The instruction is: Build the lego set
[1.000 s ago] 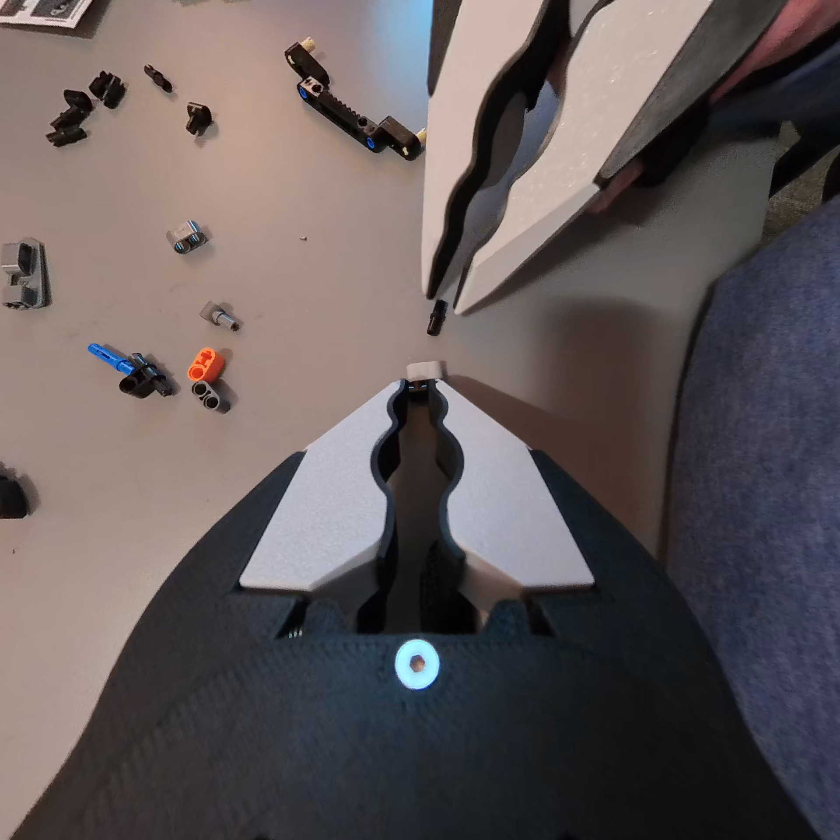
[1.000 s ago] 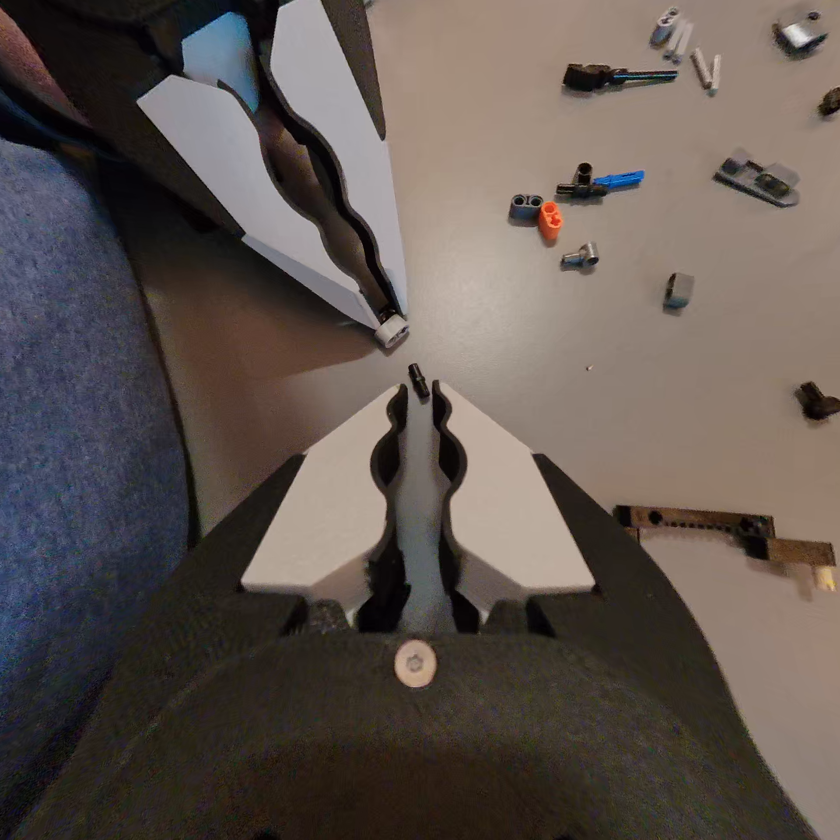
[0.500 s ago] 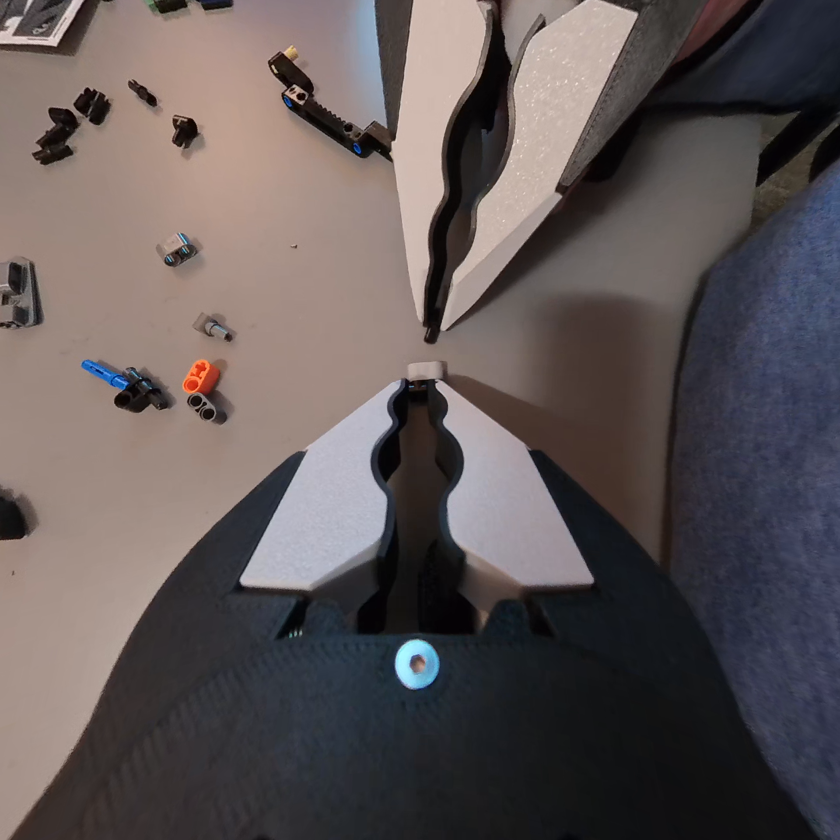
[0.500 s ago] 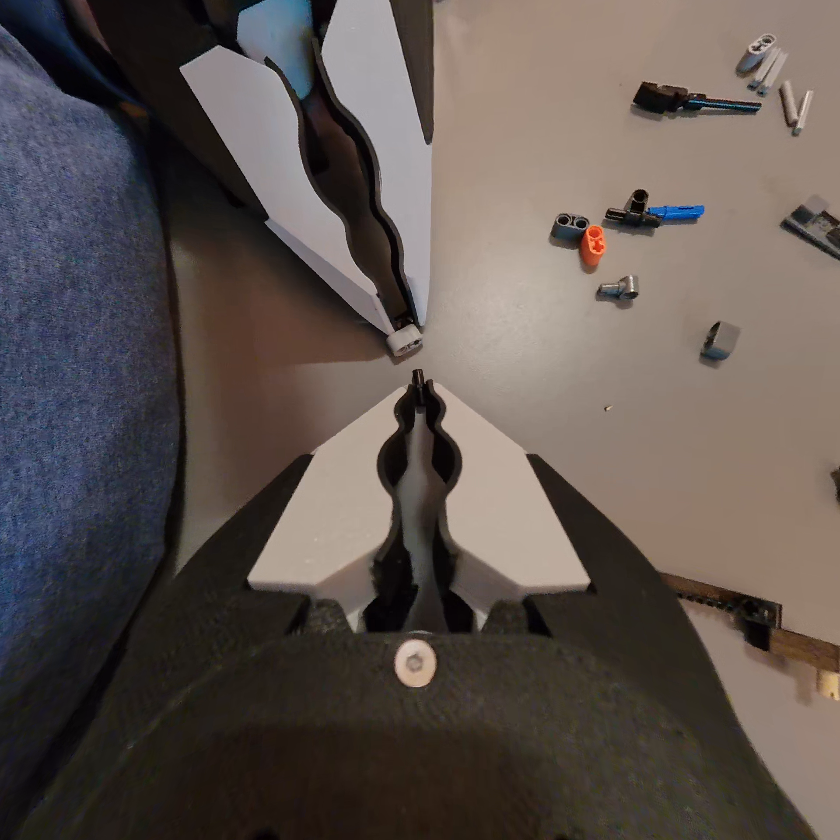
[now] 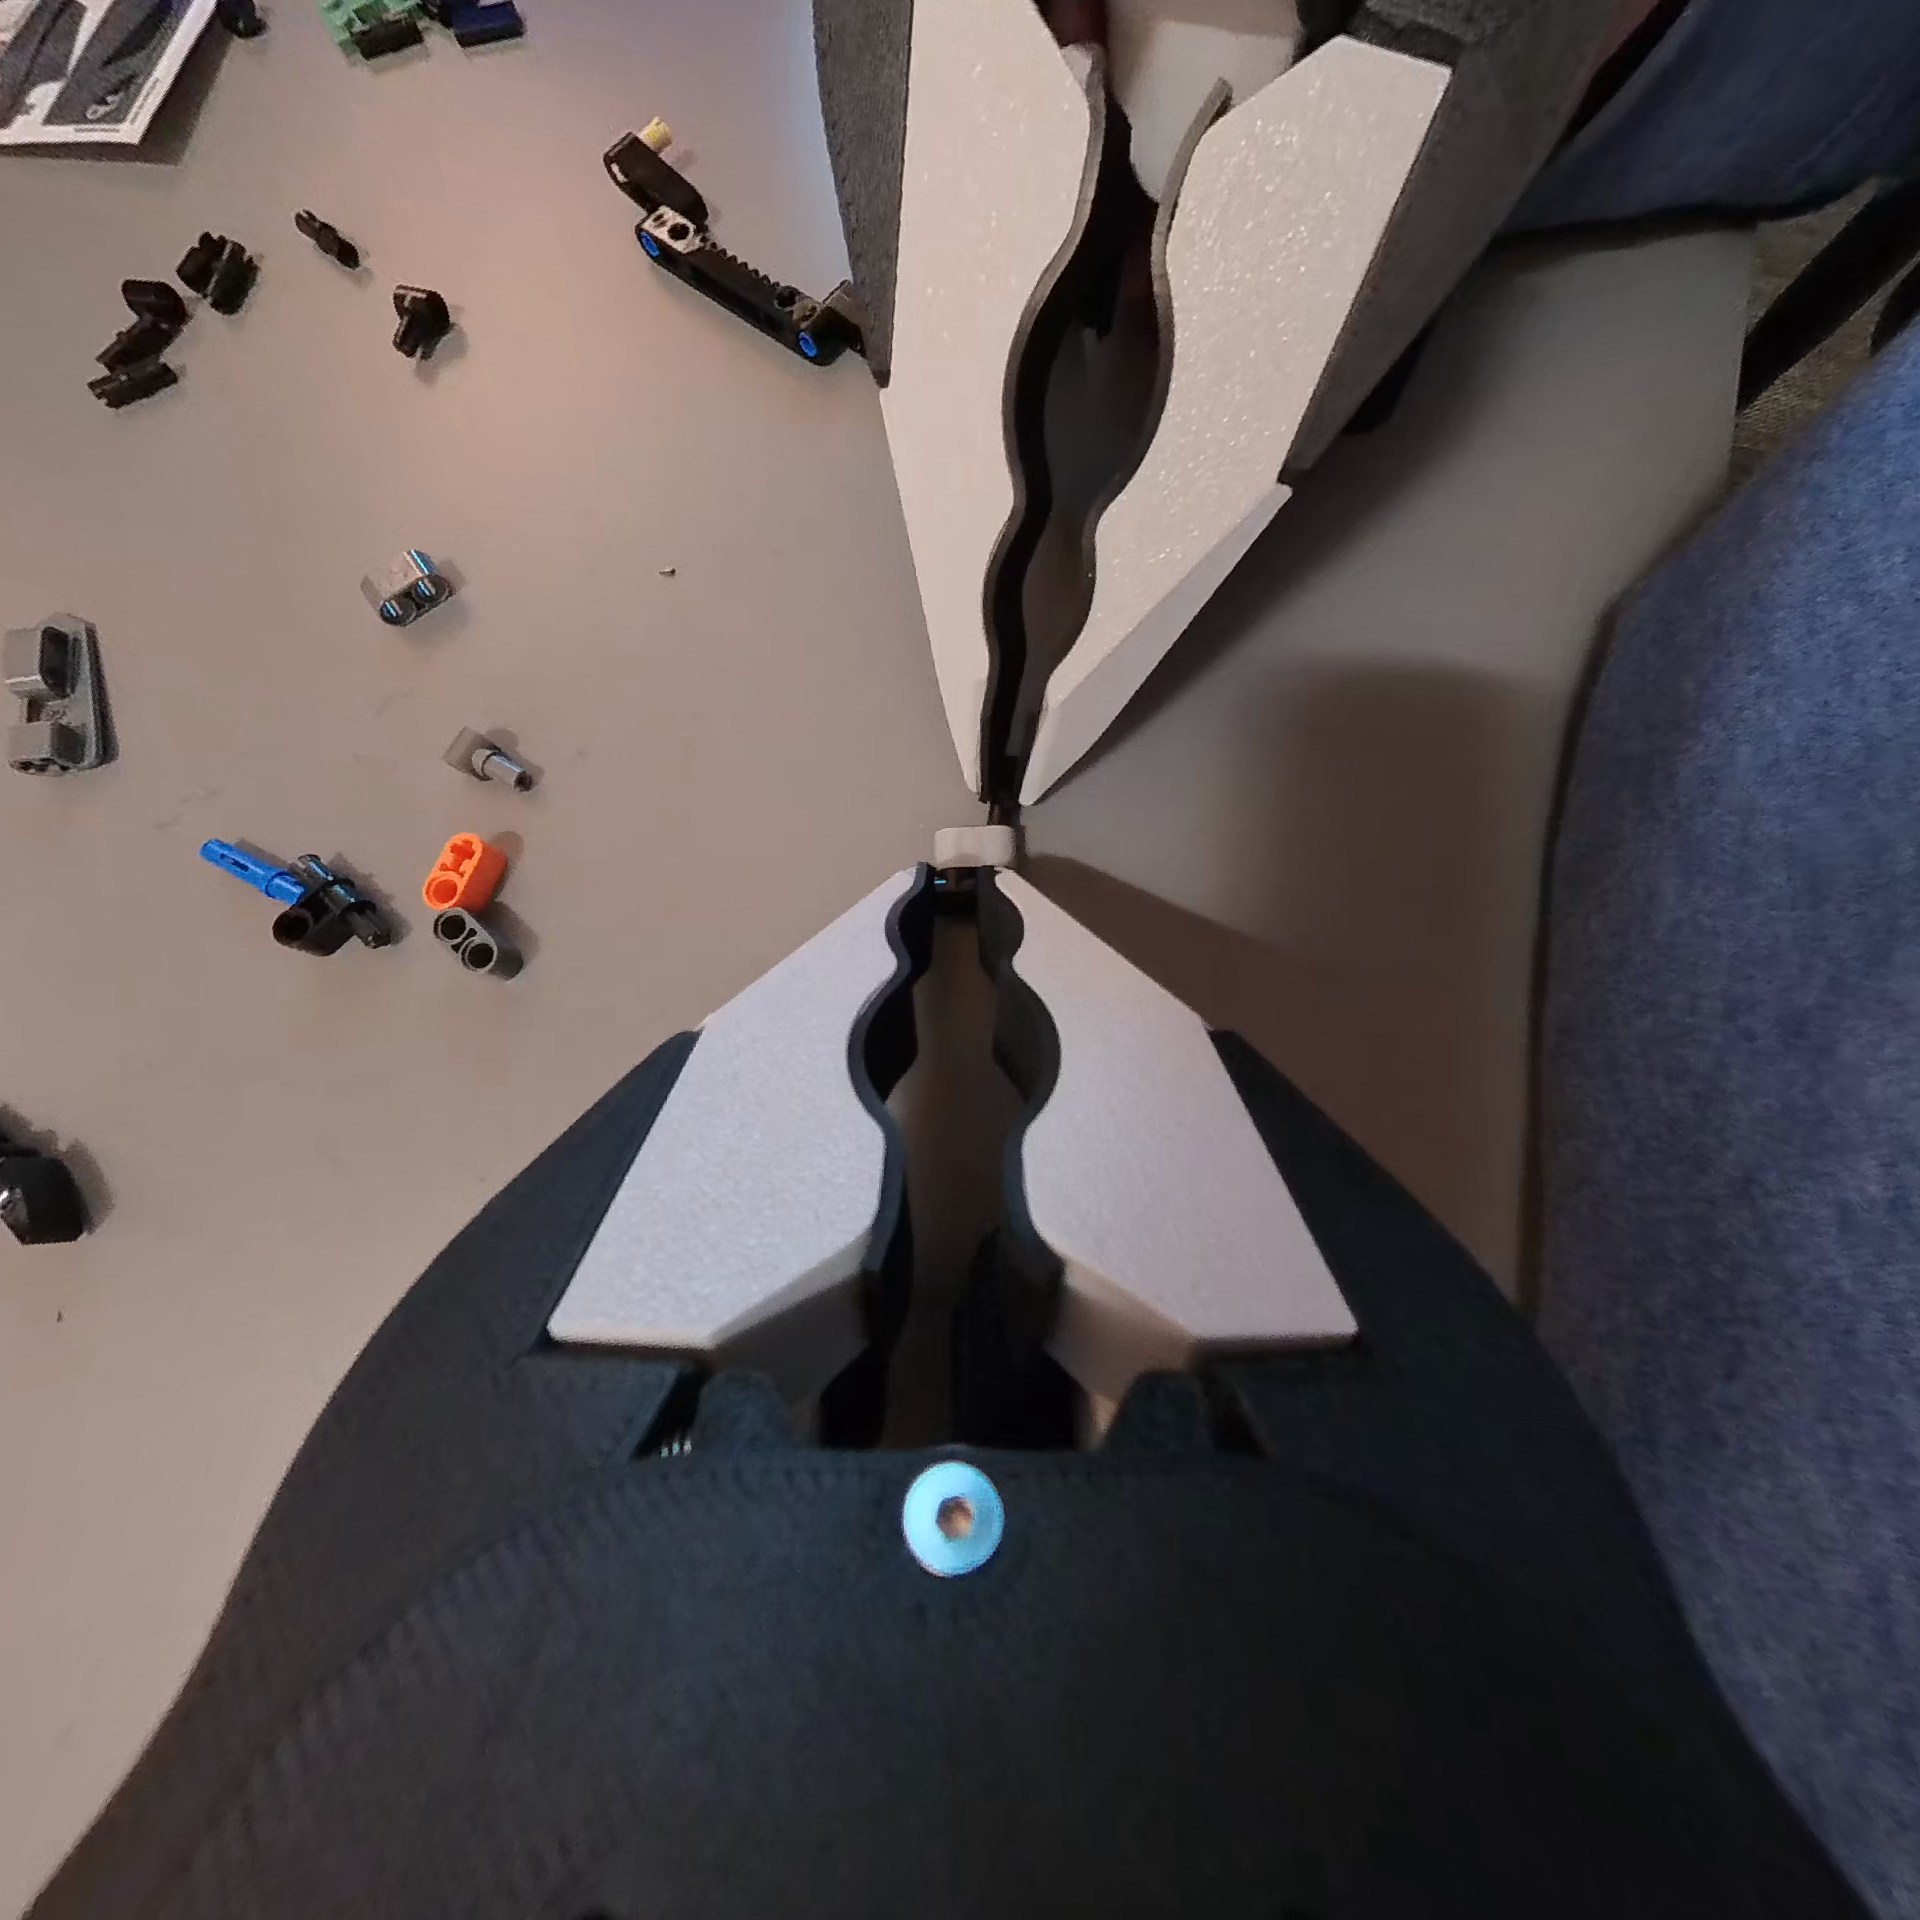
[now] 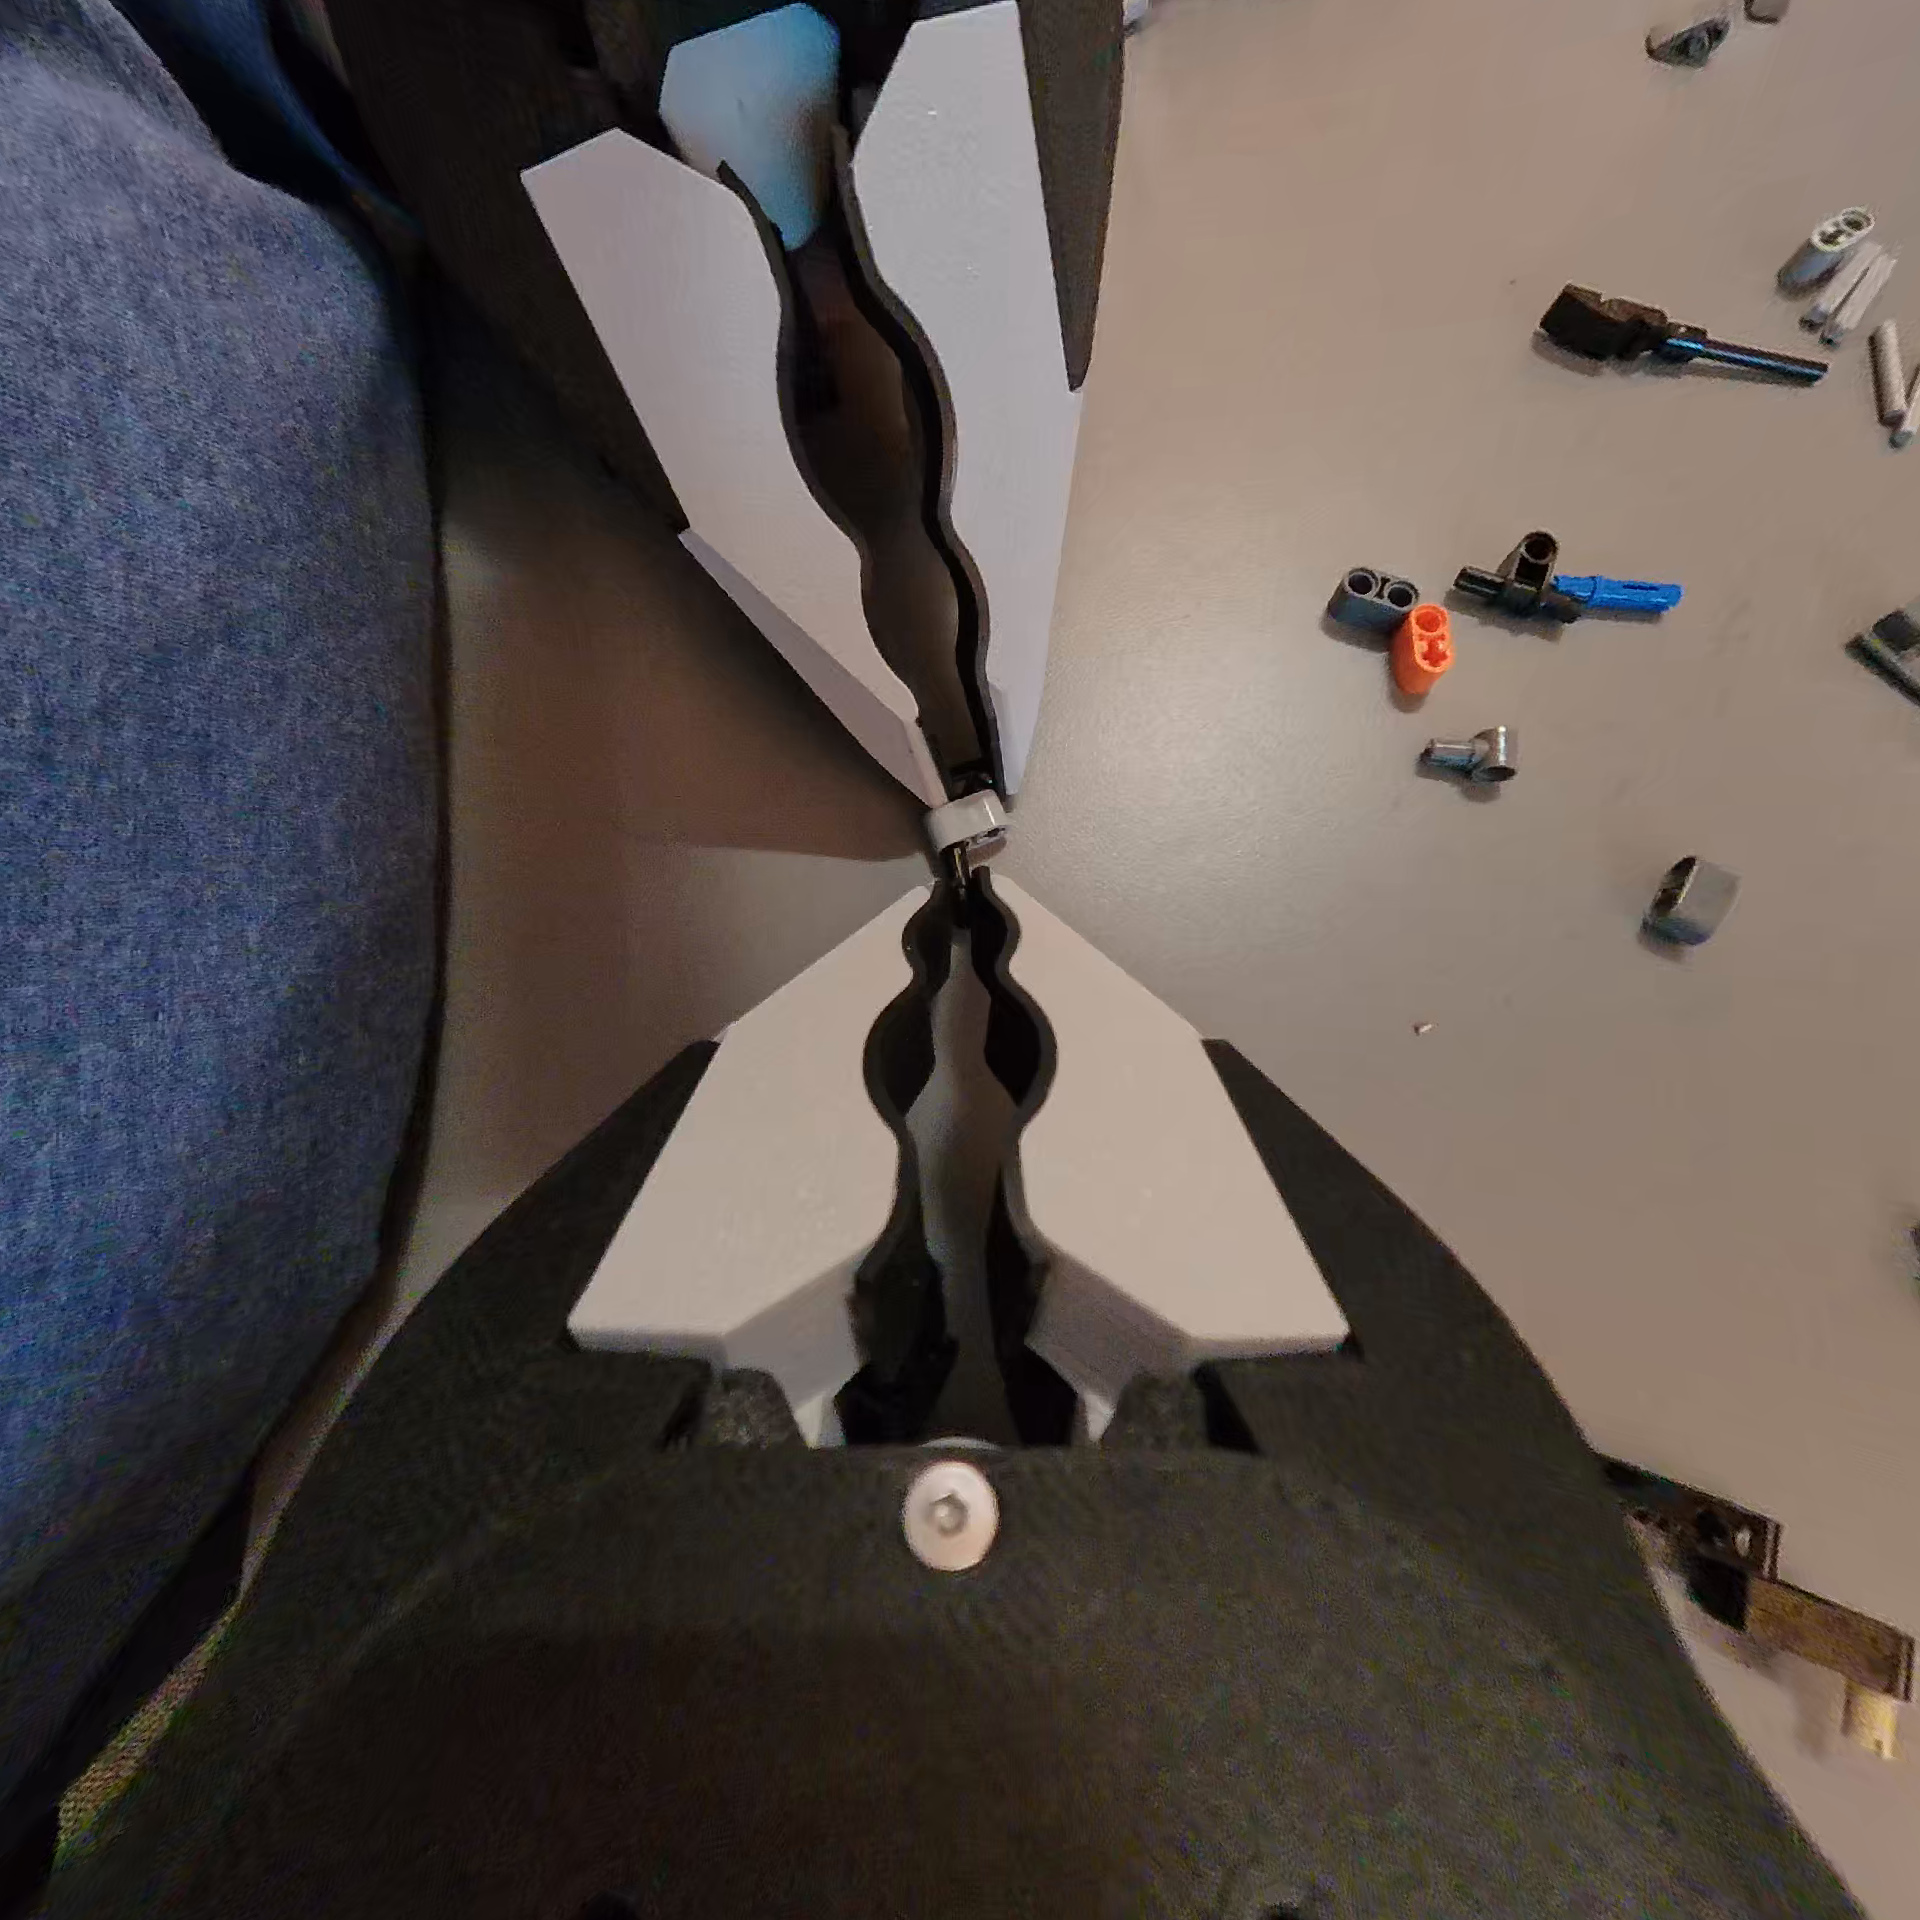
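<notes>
grey table (image 5: 665, 1039) — left gripper (image 5: 961, 871) clamping light grey connector (image 5: 971, 844), right gripper (image 6: 961, 891) pinching black pin (image 6: 962, 864)

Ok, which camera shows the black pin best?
The right wrist view: the black pin sticks out of the right gripper and meets the grey connector. The left wrist view shows only a dark sliver above the connector.
</notes>
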A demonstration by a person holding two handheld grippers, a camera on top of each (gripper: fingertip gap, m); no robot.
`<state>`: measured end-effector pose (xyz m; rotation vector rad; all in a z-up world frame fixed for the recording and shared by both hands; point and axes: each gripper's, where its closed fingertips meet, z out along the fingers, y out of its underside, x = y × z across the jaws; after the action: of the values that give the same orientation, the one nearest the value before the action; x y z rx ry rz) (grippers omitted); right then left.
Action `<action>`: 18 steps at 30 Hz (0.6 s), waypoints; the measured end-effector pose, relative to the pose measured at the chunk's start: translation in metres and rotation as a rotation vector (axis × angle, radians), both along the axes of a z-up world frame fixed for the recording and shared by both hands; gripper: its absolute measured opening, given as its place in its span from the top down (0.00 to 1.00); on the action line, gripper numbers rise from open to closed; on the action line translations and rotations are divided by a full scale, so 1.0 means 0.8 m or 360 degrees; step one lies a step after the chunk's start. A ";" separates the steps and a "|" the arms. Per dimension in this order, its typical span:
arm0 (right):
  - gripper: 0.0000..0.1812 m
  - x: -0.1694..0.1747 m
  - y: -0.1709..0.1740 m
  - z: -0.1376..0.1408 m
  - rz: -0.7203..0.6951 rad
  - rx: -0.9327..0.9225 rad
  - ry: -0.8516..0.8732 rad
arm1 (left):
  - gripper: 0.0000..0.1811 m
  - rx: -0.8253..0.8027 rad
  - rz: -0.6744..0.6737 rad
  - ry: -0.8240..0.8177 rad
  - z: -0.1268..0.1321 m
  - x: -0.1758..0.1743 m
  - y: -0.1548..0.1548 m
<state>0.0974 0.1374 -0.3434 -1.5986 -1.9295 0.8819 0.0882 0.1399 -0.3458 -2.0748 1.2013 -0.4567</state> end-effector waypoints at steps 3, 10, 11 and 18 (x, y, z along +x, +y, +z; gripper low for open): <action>1.00 -0.001 -0.001 0.000 0.0048 0.0043 0.0015 | 0.96 0.0008 -0.0013 0.0007 0.000 0.000 0.000; 1.00 -0.004 -0.002 0.000 0.0108 0.0099 0.0033 | 0.96 0.0016 -0.0012 0.0013 0.000 -0.002 -0.001; 1.00 -0.004 -0.002 0.000 0.0127 0.0102 0.0034 | 0.96 0.0016 -0.0018 0.0014 0.000 -0.002 -0.001; 1.00 -0.005 -0.002 0.001 0.0189 0.0158 0.0049 | 0.96 0.0045 -0.0010 0.0034 0.000 -0.002 -0.001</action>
<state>0.0936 0.1359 -0.3430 -1.4184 -2.0311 0.8387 0.0866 0.1393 -0.3458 -2.0575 1.2205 -0.4190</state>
